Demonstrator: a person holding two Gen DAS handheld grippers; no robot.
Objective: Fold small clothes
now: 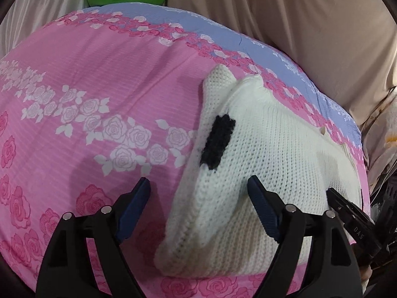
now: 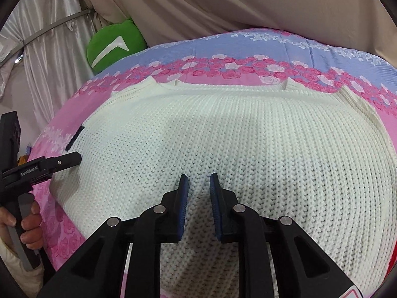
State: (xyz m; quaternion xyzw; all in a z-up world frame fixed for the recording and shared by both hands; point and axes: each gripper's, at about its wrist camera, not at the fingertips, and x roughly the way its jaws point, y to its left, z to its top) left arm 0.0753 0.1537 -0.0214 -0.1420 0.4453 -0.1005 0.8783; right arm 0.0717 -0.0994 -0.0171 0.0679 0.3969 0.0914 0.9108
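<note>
The white knit sweater (image 2: 235,134) lies spread on the bed, over a pink rose-print bedsheet (image 1: 86,79), its ribbed edge running along the far side where the pink gives way to a blue band. It sits flat and broad, which is how you want a garment before a fold: nothing bunched under the middle. At its left edge, a black patch (image 1: 218,142) shows on a part that looks already turned over on itself, with a small corner sticking up beyond it.

Now the tools. The left gripper (image 1: 198,208) comes in at that left edge with its jaws standing wide, one blue pad over the bedsheet and the other over the knit, the thick folded border between them but not pinched. My read: it straddles the edge so it can close on the doubled layer and carry it across. The right gripper (image 2: 198,191) hovers low over the middle of the sweater, jaws drawn nearly together with only a narrow gap, and no fabric visibly caught in it; it seems placed to press or pin the body while the other side moves.

A hand (image 2: 27,221) wraps the left tool's handle at the bed's edge. Beyond, a green cushion (image 2: 111,47) rests against draped beige cloth (image 2: 248,5), well apart from the work.
</note>
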